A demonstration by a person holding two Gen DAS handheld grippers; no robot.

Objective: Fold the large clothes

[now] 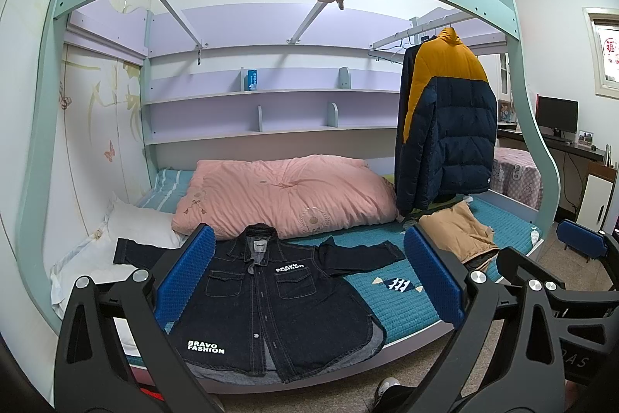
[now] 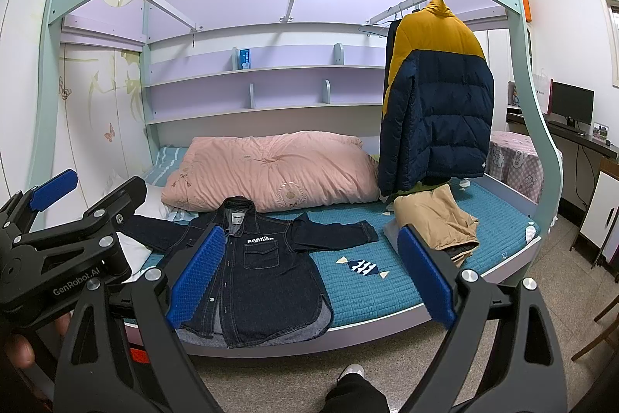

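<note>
A dark denim jacket (image 1: 271,300) lies flat and face up on the teal bed cover (image 1: 410,304), sleeves spread, collar toward the pink duvet. It also shows in the right wrist view (image 2: 263,269). My left gripper (image 1: 309,277) is open and empty, held in front of the bed above the jacket's near hem. My right gripper (image 2: 309,277) is open and empty, off the bed's front edge and right of the jacket. The left gripper (image 2: 62,219) also appears at the left of the right wrist view.
A pink duvet (image 1: 282,196) lies behind the jacket. A folded tan garment (image 1: 456,231) sits on the bed's right side. A navy and yellow puffer coat (image 1: 445,126) hangs from the rail. A white pillow (image 1: 135,223) lies left. My foot (image 2: 350,374) stands on the floor.
</note>
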